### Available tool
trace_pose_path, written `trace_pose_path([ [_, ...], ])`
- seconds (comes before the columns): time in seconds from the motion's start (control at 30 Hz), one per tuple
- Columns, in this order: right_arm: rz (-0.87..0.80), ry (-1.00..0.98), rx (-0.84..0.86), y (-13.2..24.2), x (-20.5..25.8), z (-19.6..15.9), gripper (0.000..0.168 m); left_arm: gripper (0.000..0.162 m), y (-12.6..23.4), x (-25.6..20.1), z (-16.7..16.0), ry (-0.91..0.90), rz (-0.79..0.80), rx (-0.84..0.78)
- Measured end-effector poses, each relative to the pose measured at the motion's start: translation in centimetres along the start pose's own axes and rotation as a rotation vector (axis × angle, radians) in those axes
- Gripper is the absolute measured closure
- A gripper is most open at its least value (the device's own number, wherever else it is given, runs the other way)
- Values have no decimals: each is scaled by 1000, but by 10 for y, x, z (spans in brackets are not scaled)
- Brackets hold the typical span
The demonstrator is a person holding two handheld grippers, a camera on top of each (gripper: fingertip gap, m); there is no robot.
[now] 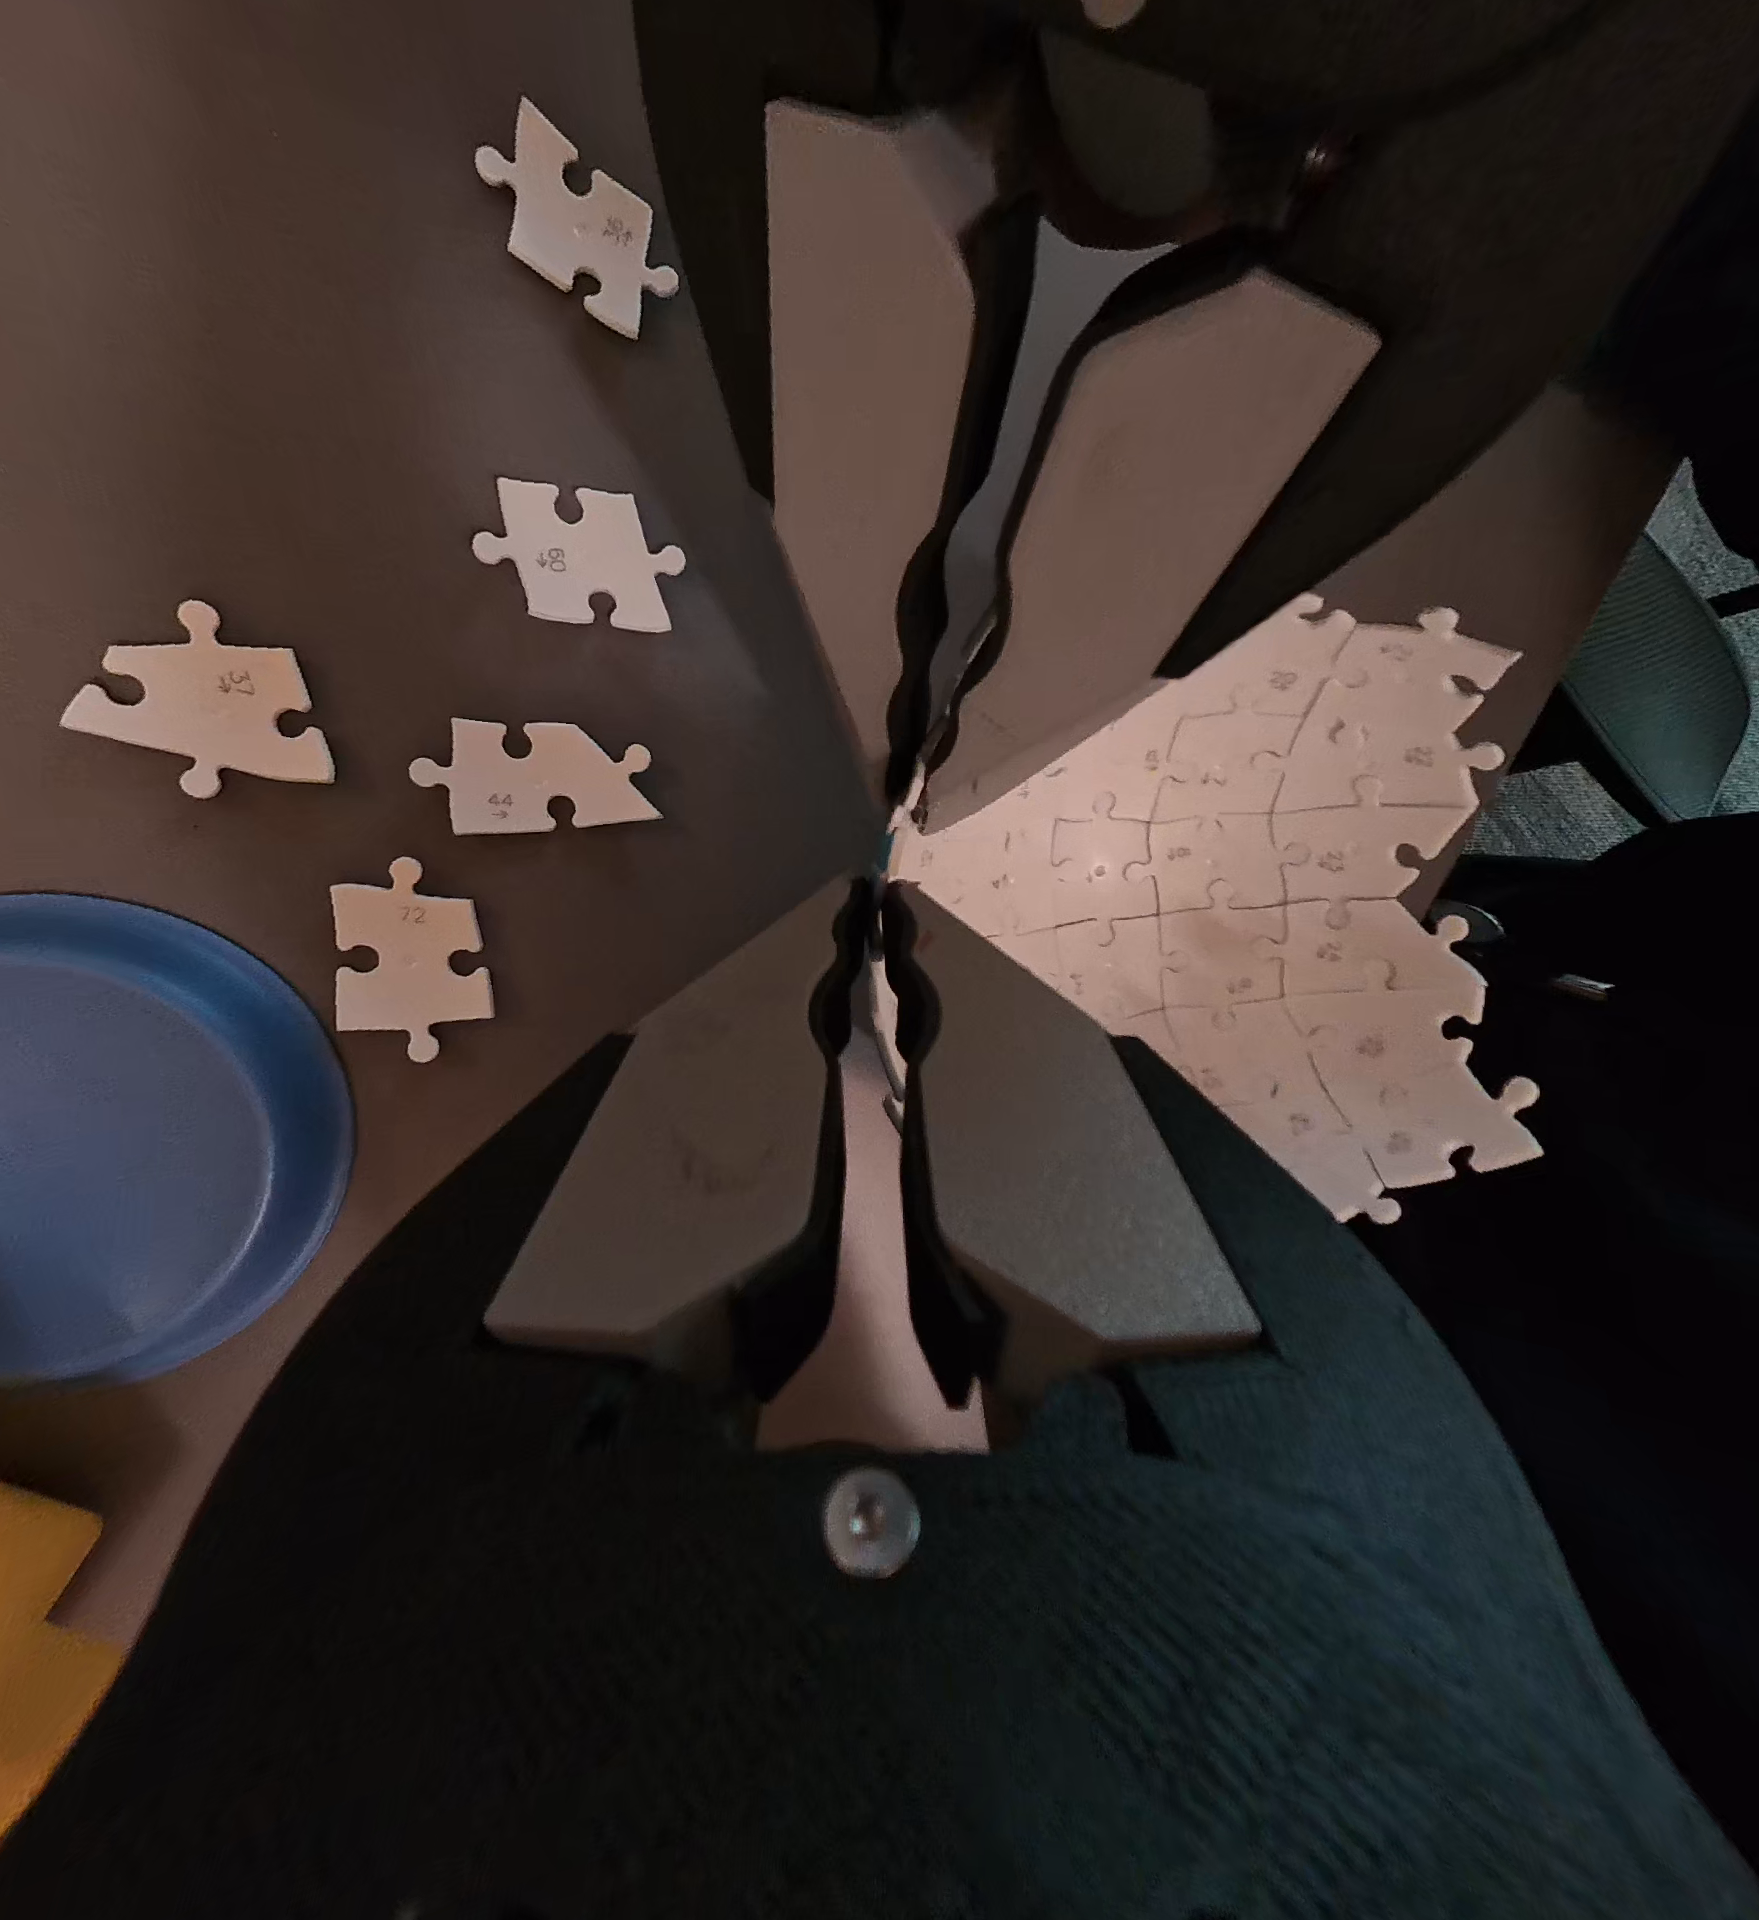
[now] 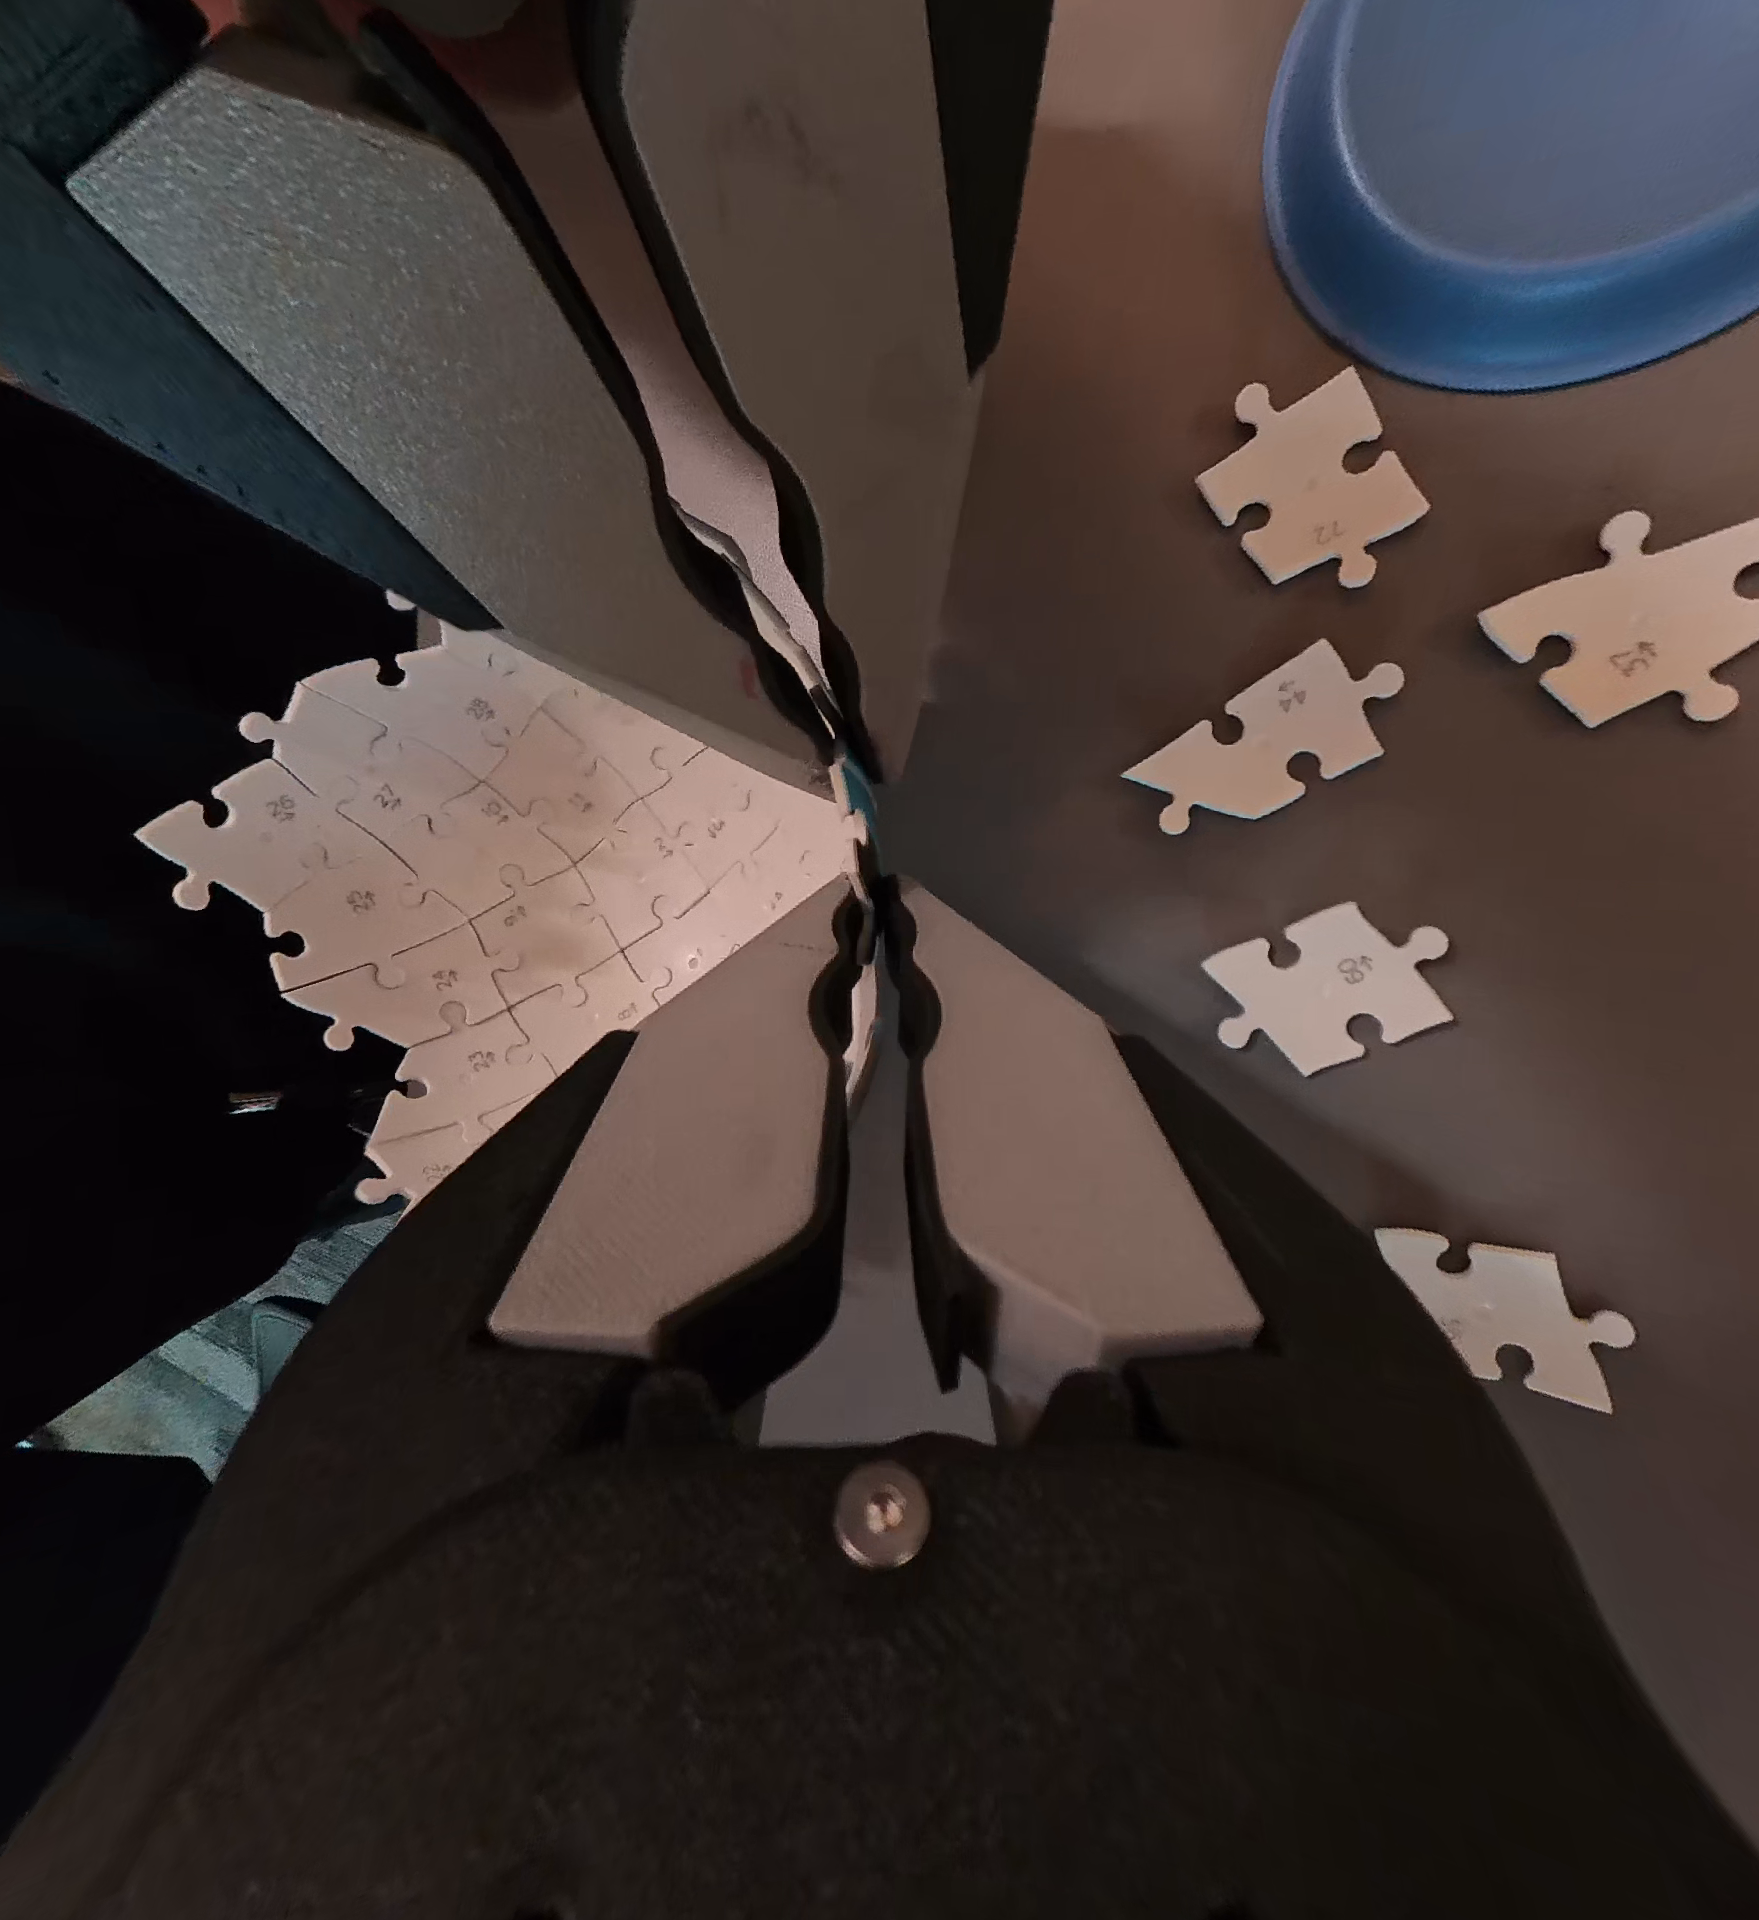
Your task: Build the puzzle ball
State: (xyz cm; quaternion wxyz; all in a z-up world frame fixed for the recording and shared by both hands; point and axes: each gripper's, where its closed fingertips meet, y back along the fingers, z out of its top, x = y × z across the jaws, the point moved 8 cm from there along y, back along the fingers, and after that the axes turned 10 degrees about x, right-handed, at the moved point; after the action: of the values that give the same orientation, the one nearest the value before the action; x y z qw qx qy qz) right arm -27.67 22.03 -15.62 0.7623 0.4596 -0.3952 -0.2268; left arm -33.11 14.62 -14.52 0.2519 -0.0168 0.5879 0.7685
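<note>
Both the left gripper (image 1: 880,904) and right gripper (image 2: 870,904) are clamped tip to tip on the joined puzzle shell (image 1: 1239,904), fanning toward three o'clock in the left view, loose pieces (image 1: 532,774) lying at nine.

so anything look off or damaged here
Nothing stands out. Both grippers, left and right, pinch the assembled sheet at one edge; five loose pieces lie flat beside the blue plate.

A dark brown table (image 1: 231,364) carried five loose white puzzle pieces (image 1: 576,556). A blue plate (image 1: 116,1132) lay beside them.
</note>
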Motion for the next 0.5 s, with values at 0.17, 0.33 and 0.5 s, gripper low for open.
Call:
trace_pose_path([
  [0.17, 24, -8, -8, -1, -2, 0, 168, 162, 0, 1, -1, 3, -2, 7],
  [0.33, 32, -25, -10, -3, -2, 1, 168, 162, -1, 3, -3, 18, -24, 9],
  [0.5, 36, -27, -14, -4, -1, 1, 168, 161, -1, 4, -3, 27, -55, 7],
])
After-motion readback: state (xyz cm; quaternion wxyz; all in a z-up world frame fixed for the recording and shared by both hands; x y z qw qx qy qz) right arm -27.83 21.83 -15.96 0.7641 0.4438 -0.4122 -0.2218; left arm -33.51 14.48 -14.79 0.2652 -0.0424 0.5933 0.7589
